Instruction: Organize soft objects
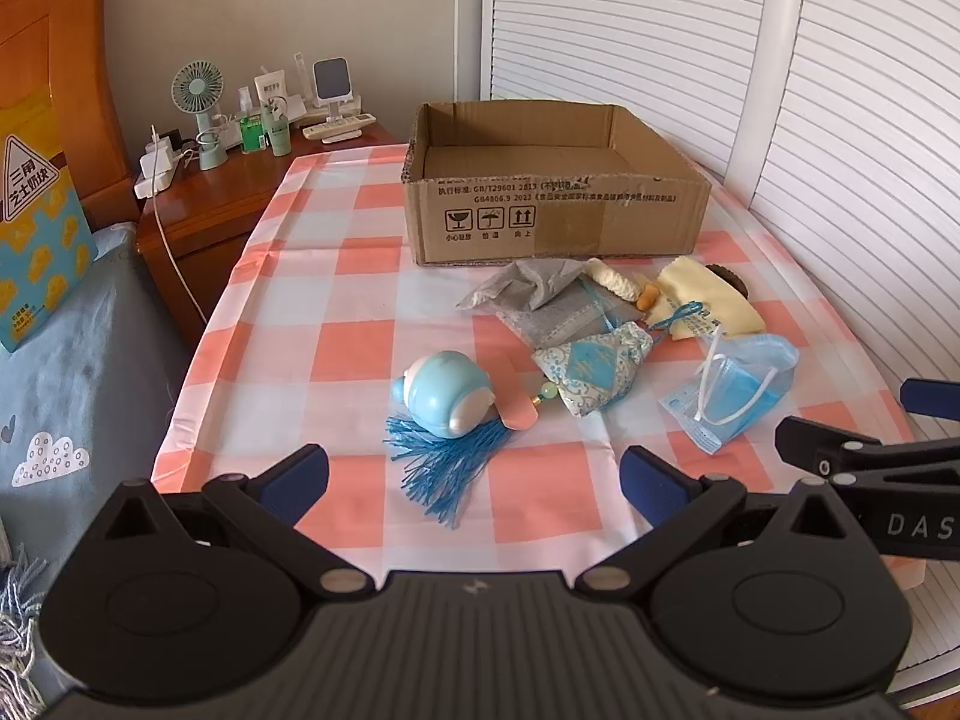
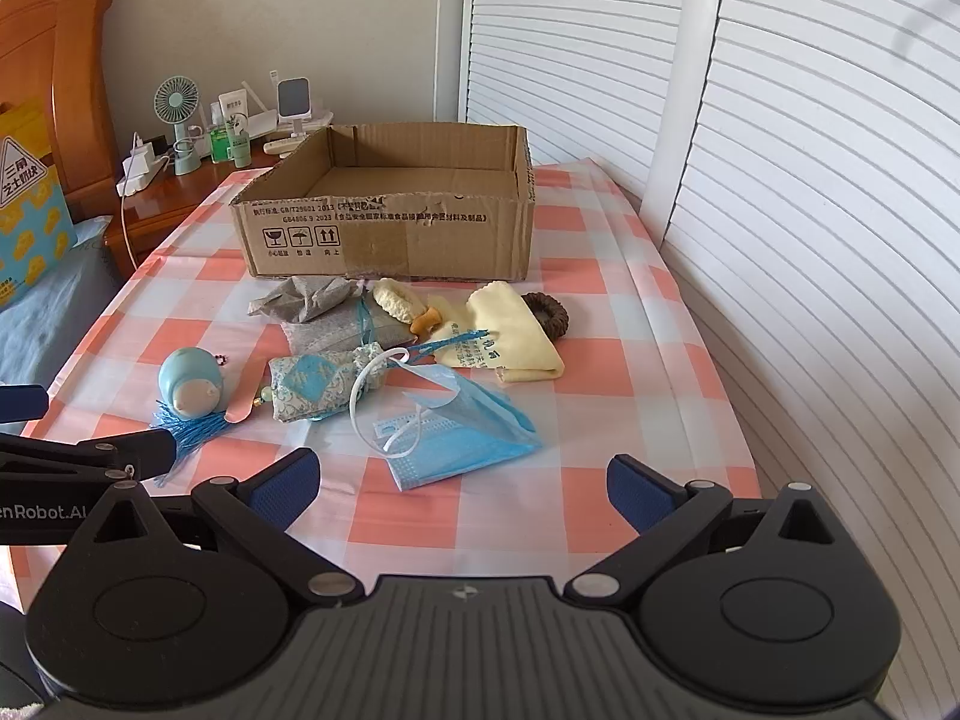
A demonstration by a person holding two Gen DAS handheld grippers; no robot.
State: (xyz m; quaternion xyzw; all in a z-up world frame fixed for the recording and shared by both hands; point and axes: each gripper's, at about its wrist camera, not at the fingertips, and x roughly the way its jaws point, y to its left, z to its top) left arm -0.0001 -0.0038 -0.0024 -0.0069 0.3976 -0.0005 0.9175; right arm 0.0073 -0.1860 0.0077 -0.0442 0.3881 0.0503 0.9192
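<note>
The bench [image 1: 360, 228], covered with a pink-and-white checked cloth, has much free room on its left half and along its near edge; its right edge runs close to white slatted doors [image 1: 870, 150]. At the far side stands an open brown cardboard box [image 1: 558, 222], with nothing seen inside it. The soft things lie in a loose group just in front of the box: a grey mesh pouch [image 1: 534, 288], a blue patterned fabric sachet [image 1: 591, 369] with a blue fringe tassel [image 1: 441, 462], a light blue round toy [image 1: 447, 396], a pale yellow folded cloth [image 1: 711, 297] and a light blue face mask in clear wrapping [image 1: 735, 390]. The left claw [image 1: 474, 480] hangs released and empty above the near edge, before the tassel. The right claw [image 2: 462, 483] is released and empty too, just before the mask. The right view shows clearly a brown ring-shaped hair tie [image 2: 546, 312] touching the yellow cloth; in the left view it is mostly hidden. The left view shows more of the wooden nightstand [image 1: 228, 192] with a small green fan [image 1: 198, 96].
</note>
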